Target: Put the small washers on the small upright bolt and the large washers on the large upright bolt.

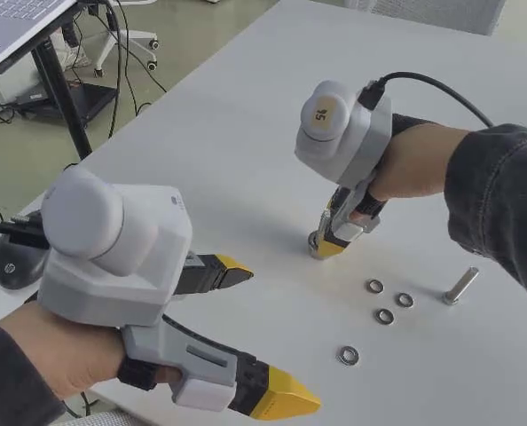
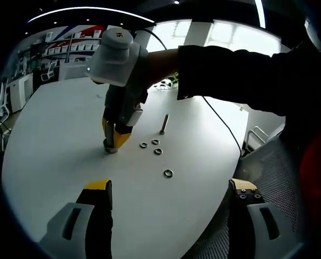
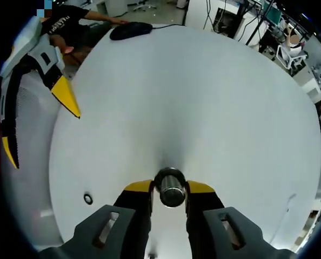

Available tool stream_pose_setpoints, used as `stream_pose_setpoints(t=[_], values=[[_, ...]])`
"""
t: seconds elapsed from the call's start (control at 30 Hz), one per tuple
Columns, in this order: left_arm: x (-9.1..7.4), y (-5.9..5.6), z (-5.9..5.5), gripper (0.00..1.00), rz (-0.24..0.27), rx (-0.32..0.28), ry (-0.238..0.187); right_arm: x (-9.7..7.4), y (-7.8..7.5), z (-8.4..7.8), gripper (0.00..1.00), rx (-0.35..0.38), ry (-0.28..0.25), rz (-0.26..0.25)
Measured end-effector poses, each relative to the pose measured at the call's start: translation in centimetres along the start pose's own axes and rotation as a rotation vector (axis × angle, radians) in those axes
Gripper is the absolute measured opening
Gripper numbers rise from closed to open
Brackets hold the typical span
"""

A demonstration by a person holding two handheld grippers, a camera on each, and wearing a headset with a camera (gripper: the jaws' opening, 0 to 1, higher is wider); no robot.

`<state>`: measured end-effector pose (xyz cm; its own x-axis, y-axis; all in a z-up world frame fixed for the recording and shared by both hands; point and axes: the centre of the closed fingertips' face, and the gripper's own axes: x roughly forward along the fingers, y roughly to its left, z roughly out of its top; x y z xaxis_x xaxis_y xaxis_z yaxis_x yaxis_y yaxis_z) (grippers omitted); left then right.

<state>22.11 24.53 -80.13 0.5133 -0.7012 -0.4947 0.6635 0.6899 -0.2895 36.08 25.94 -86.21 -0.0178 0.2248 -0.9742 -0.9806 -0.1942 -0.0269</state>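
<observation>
The large bolt (image 3: pixel 172 188) is clenched in the jaws of the right gripper (image 1: pixel 325 243) and stood on the table (image 1: pixel 246 133), seemingly so that the washers (image 1: pixel 385 316) lying near it can be threaded over it, while the left gripper (image 2: pixel 169 186), jaws released and empty, is held well apart from it.

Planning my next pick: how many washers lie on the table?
4 washers: three clustered beside the small bolt, one apart, nearer the person. More may hide under the right gripper.
</observation>
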Motion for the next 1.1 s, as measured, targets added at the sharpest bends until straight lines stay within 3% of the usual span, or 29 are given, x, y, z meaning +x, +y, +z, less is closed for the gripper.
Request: stream_pose_setpoints(t=[0.63, 1.1], values=[[0.1, 0.0, 0.0, 0.88, 0.0, 0.001, 0.002, 0.0, -0.7, -0.4, 0.3, 0.004, -0.006, -0.001], [0.1, 0.0, 0.0, 0.89, -0.003, 0.006, 0.006, -0.8, -0.7, -1.7, 0.33, 0.031, -0.005, -0.011]])
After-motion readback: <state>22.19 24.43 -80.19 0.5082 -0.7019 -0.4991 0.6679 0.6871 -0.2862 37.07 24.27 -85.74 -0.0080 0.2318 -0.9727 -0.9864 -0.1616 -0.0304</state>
